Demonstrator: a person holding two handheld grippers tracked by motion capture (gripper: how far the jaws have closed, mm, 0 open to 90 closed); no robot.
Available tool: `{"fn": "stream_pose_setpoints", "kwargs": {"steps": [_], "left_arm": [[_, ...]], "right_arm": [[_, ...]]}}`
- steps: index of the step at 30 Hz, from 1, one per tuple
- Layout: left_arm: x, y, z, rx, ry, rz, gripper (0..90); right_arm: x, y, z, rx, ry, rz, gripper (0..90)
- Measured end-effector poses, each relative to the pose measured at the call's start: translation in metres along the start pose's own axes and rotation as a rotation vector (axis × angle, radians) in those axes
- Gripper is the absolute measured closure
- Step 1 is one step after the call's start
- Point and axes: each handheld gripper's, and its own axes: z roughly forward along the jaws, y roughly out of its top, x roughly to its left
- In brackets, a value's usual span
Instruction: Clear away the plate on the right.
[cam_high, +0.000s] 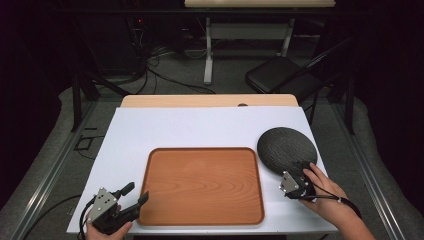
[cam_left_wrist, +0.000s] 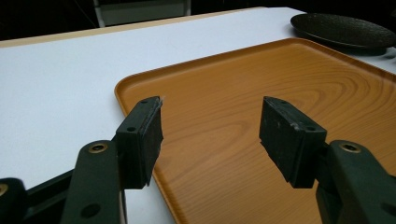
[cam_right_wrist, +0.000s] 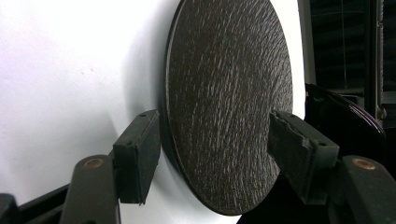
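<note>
High view, tray: the wooden tray lay flat on the white counter, near its front edge.
High view, plate: the dark round plate sat just off the tray's far right corner, on the counter.
High view, left tool: the left tool hovered at the tray's near left corner, jaws spread wide, one over the counter, one at the tray's rim, nothing between them.
High view, right tool: the right tool was in at the plate's near edge, right of the tray, the person's hand behind it.
Left gripper view: the left tool gaped wide over the tray; the plate showed beyond the tray's far corner.
Right gripper view: the right tool stood wide, jaws straddling the plate on either side of its rim; whether either pad touched, I couldn't tell. The plate rested on the counter, not gripped.
</note>
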Motion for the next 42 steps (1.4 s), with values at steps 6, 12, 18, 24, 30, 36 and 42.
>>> {"fn": "stream_pose_setpoints", "kwargs": {"steps": [6,12,18,24,30,36,42], "left_arm": [[0.0,0.0,0.0,0.0,0.0,0.002,39.3],[0.0,0.0,0.0,0.001,-0.001,0.001,39.3],[0.0,0.0,0.0,0.001,-0.001,-0.002,39.3],[0.0,0.0,0.0,0.002,-0.002,-0.002,39.3],[0.0,0.0,0.001,0.002,-0.003,-0.003,39.4],[0.0,0.0,0.001,0.002,-0.006,-0.004,39.5],[0.0,0.0,0.001,0.0,-0.006,-0.005,39.5]], "right_arm": [[-0.001,0.0,0.005,0.02,-0.008,-0.027,35.2],[0.002,0.001,0.007,0.026,-0.012,-0.07,36.0],[0.004,0.003,0.012,0.025,-0.014,-0.092,39.2],[0.004,0.004,0.014,0.015,-0.005,-0.116,43.9],[0.006,0.004,0.017,0.022,0.013,-0.101,50.8],[0.008,0.006,0.02,0.032,0.019,-0.117,55.5],[0.01,0.008,0.023,0.04,0.024,-0.117,60.1]]}}
